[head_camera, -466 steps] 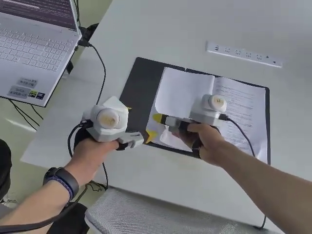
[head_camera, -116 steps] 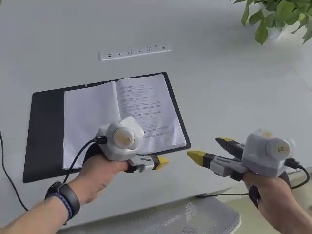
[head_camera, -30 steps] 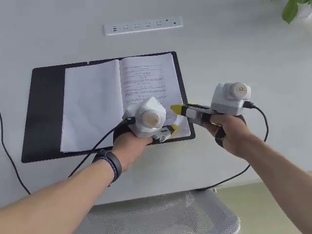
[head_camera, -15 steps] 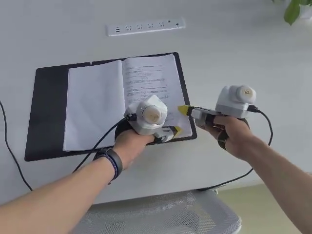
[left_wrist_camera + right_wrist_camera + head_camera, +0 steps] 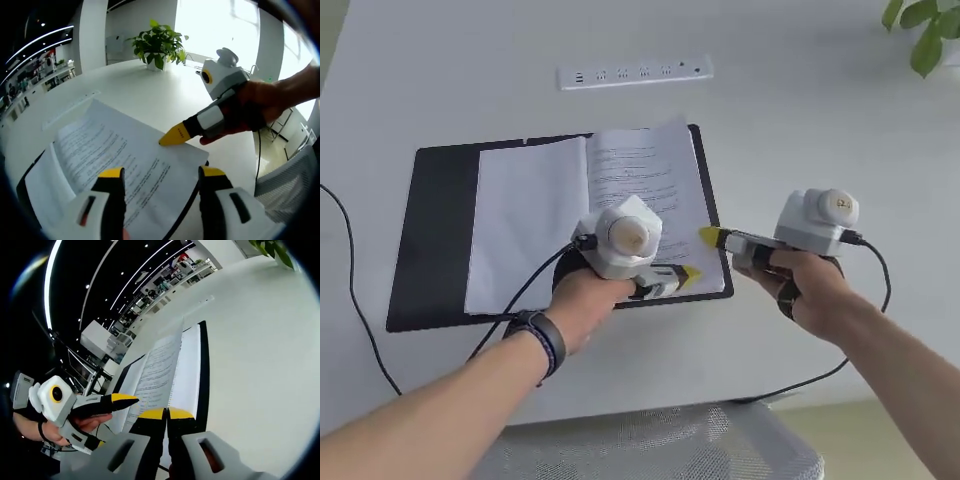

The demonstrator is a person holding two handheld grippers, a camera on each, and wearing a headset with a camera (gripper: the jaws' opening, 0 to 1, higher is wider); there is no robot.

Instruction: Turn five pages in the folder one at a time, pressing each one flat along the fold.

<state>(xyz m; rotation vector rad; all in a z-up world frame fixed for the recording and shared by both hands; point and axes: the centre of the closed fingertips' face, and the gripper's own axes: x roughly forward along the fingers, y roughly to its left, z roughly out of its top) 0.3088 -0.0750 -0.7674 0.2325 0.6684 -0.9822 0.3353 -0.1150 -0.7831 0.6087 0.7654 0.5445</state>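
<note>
Left claw (image 5: 685, 275), held in the person's left hand, hovers over the lower right corner of the open folder with its two yellow-tipped jaws spread apart and nothing between them. In the left gripper view the printed sheet lies beneath the gap. Right claw (image 5: 710, 237), held in the right hand, has its jaws closed tip to tip. The tips meet the right edge of the printed page, and whether a sheet is pinched between them cannot be told. The two claws point toward each other and lie near one another without touching. White table (image 5: 800, 130) carries all the items, and a grey mesh chair seat (image 5: 650, 445) shows below its near edge. The folder (image 5: 440, 240), black-covered, lies open and flat near the middle of the table. A blank page (image 5: 525, 235) lies on its left half and the printed page (image 5: 645, 180) on its right half. The printed page's upper right corner stands slightly proud of the cover, and the right gripper view shows this sheet raised above the stack beneath it. A leafy plant (image 5: 925, 30) sits at the far right of the table. A white power strip (image 5: 635, 72) lies beyond the folder, well apart from it. A dark cable (image 5: 355, 300) runs across the table to the left of the folder. A dark wristband (image 5: 538, 335) circles the left wrist.
</note>
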